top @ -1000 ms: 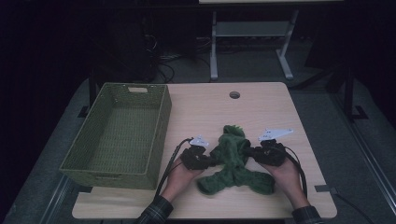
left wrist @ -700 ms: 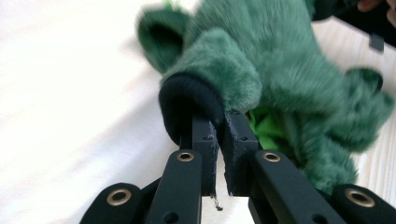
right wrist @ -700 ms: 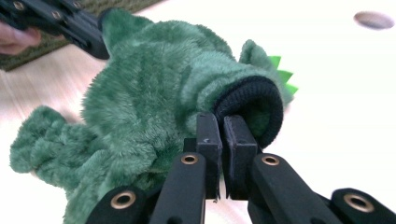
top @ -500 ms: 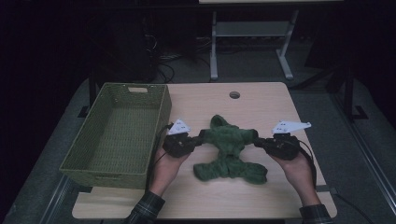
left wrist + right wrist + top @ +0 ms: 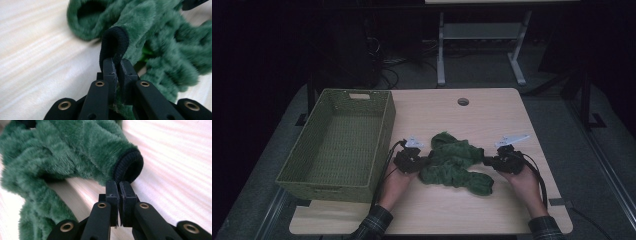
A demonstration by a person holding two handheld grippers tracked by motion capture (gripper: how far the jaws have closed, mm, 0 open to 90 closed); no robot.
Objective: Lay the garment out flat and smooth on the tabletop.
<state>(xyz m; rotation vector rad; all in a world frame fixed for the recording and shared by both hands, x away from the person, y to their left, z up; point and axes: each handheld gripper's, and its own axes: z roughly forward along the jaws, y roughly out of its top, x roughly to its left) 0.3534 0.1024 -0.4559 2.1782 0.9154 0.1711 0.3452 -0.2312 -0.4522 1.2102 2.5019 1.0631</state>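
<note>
A fuzzy green garment lies bunched on the wooden table between my two hands. My left gripper is at its left end, shut on a black ribbed cuff; the jaws pinch the cuff's edge. At the garment's right end, my right gripper is shut on the other black cuff, pinched at its lower rim by the gripper's tips. Both sleeves stretch from the cuffs into the green fleece.
A green woven basket stands with nothing in it on the table's left side, close to my left hand. A round cable hole sits near the far edge. Beyond the table a metal stand rises from the dark floor.
Both grippers first pulled apart, stretching the garment, then came back inward and nearer the person. The garment now lies slacker and more bunched. Both grips on the cuffs hold.
</note>
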